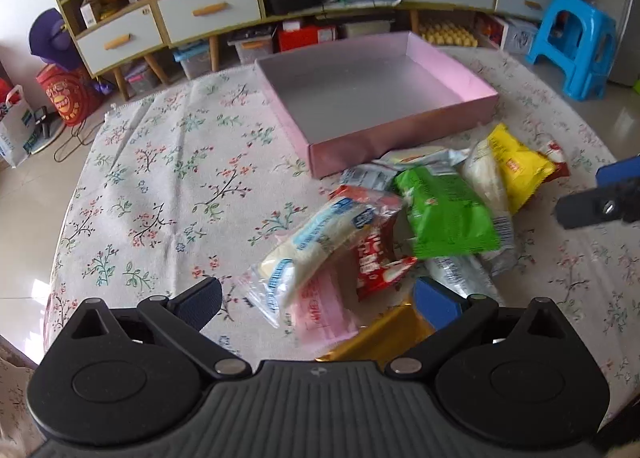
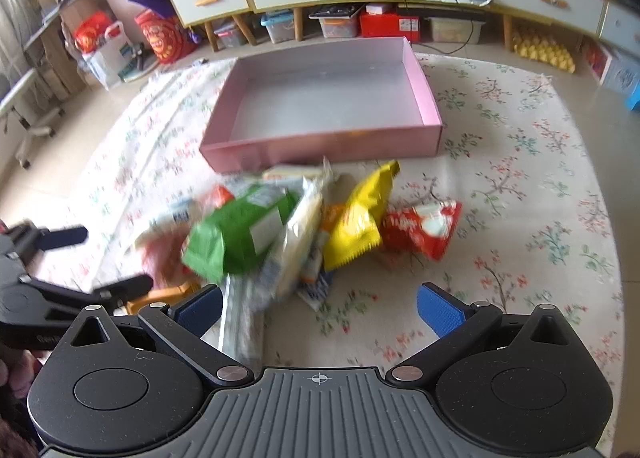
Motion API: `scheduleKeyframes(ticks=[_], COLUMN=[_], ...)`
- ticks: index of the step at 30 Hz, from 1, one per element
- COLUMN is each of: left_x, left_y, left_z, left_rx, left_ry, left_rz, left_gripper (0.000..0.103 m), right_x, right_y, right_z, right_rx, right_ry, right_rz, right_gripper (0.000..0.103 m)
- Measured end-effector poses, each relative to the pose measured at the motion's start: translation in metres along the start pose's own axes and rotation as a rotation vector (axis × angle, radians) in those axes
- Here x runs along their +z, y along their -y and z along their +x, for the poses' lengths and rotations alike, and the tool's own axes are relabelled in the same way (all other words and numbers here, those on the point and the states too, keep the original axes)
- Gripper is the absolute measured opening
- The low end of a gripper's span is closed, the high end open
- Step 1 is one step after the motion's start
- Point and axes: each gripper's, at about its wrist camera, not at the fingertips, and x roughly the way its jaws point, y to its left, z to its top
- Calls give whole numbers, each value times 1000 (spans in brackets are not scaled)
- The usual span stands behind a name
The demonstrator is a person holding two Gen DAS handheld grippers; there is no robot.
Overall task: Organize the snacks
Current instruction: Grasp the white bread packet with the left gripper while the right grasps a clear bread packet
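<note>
Floral cotton tablecloth (image 1: 168,178) over the whole table, cream with red and green sprigs, creased at the far left. Pale tiled floor beyond. Far side of room: long wooden sideboard (image 1: 208,10) with white drawers, open shelves crammed with papers and boxes; blue plastic stool (image 1: 576,42) at far right; red bag (image 1: 68,94) on floor at far left.

Pink shallow box (image 1: 400,138), open-topped, inside grey, on the cloth at the far middle. Nothing seen within.

Snack packets in a loose heap just near of the box, overlapping: green packet (image 1: 444,214) at centre, yellow packet (image 1: 516,166) to its right, red-and-white packet (image 2: 424,226) at the heap's right edge, clear packet with blue print (image 1: 316,246) at near left, tilted. Gold wrapper (image 1: 384,338) nearest. Right-wrist view blurred over the heap.

Left gripper (image 1: 316,302) low over the heap's near edge, blue pads spread wide, straddling the clear packet's end; contact not determinable. Right gripper (image 2: 320,302) at the heap's near right, pads equally wide apart, gripping nothing; in the left-wrist view, visible at the right edge.
</note>
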Motion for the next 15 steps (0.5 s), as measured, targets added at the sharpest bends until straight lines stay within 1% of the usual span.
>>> scheduleKeyframes(ticks=[3, 4, 5, 6, 7, 9, 10, 11, 12, 14, 15], left_x=[4, 4, 5, 5, 6, 8, 9, 10, 11, 13, 13], left_y=[-11, -14, -18, -22, -24, -27, -28, -29, -29, -30, -30], left_z=[10, 12, 14, 15, 16, 18, 19, 22, 25, 33, 35], left_rx=[-35, -57, -92, -123, -151, -193, -214, -225, -233, -248, -249], left_ry=[-12, -5, 7, 13, 21, 46, 51, 47, 44, 31, 27], left_rz=[-1, -3, -8, -9, -6, 6, 15, 20, 21, 23, 24], left_gripper=[94, 93, 89, 82, 79, 75, 73, 69, 64, 59, 58], right_x=[11, 12, 13, 14, 14, 16, 20, 22, 24, 28, 29], right_y=[6, 8, 10, 13, 16, 20, 21, 21, 22, 25, 27], right_z=[5, 6, 7, 8, 10, 16, 18, 20, 22, 28, 32], right_rx=[52, 80, 111, 144, 180, 243, 260, 270, 275, 282, 284], right_ry=[3, 14, 29, 47, 57, 50, 43, 42, 40, 22, 8], right_rz=[33, 47, 63, 83, 107, 150, 158, 167, 179, 208, 224], right_gripper=[103, 103, 103, 103, 102, 97, 90, 82, 78, 59, 56])
